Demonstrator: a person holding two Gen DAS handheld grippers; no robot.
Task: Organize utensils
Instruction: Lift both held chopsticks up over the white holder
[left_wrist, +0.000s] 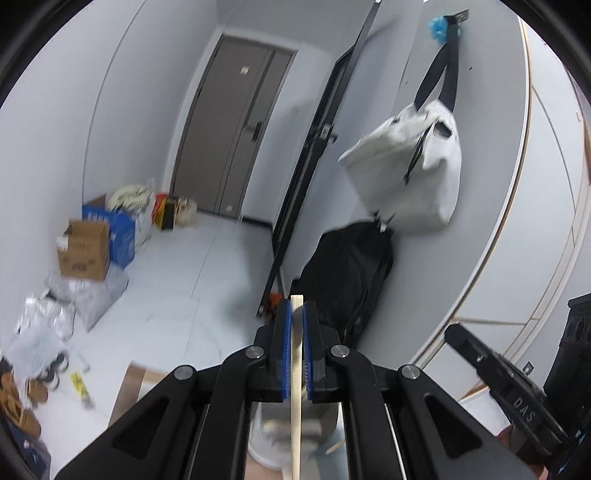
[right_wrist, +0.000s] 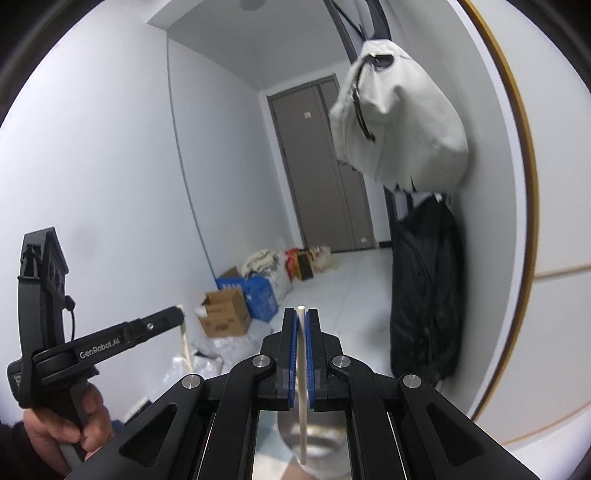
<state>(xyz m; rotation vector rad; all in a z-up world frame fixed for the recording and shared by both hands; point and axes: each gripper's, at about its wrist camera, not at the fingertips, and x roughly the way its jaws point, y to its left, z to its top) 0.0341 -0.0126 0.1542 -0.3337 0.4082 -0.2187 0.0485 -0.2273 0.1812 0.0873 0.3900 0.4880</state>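
Note:
My left gripper (left_wrist: 296, 308) is shut on a pale wooden utensil handle (left_wrist: 296, 387) that stands upright between the blue pads; its lower end is hidden below the frame. My right gripper (right_wrist: 301, 314) is shut on a thin white utensil handle (right_wrist: 303, 384), also upright between its pads. Both are held up in the air, facing a hallway. The left gripper (right_wrist: 162, 319) also shows at the left of the right wrist view with the wooden handle (right_wrist: 186, 343) hanging from it. The right gripper's body (left_wrist: 498, 380) shows at the right of the left wrist view.
A white tote bag (left_wrist: 410, 173) hangs on the white wall at the right, above a black bag (left_wrist: 347, 280). Cardboard boxes (left_wrist: 83, 249), a blue box and plastic bags lie along the left wall. A grey door (left_wrist: 236, 125) closes the hallway. A white round container (left_wrist: 280, 443) shows blurred below.

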